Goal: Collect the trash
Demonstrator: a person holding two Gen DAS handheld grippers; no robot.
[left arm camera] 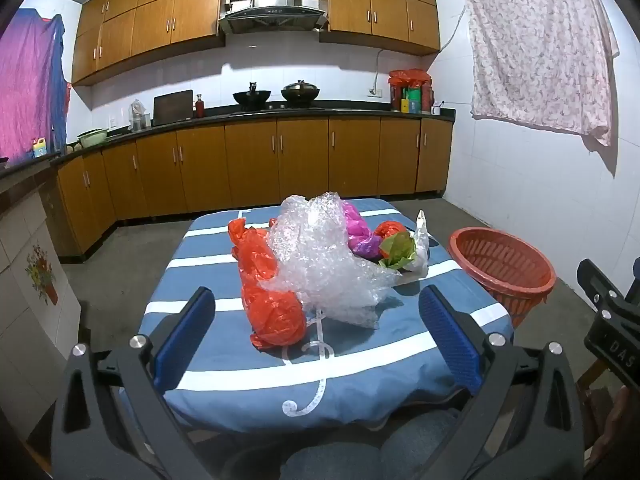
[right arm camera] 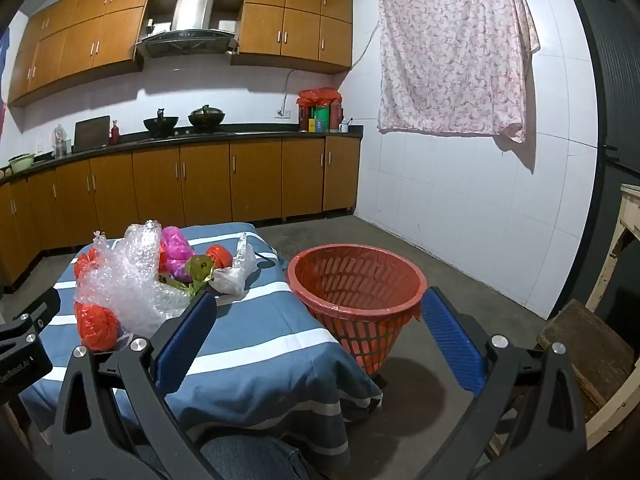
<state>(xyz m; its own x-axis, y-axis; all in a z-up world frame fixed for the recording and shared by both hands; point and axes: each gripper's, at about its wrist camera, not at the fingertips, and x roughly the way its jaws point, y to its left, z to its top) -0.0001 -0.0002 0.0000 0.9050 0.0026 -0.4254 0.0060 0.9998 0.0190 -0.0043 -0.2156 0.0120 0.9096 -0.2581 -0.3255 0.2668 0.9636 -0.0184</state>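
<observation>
left gripper [left arm camera: 316, 328]: jaws wide, empty, hovering over near edge of table [left arm camera: 224, 380], short of the trash
right gripper [right arm camera: 316, 328]: jaws wide, empty, aimed between table and basket [right arm camera: 356, 284]
trash pile: mid-table; bubble wrap [left arm camera: 320, 256] in centre, red bag [left arm camera: 268, 292] touching its left side, pink bag [left arm camera: 356, 232], green wrapper [left arm camera: 398, 250] and white bag [left arm camera: 420, 248] on its right
basket: on floor just right of table, red liner inside
table: blue striped cloth
</observation>
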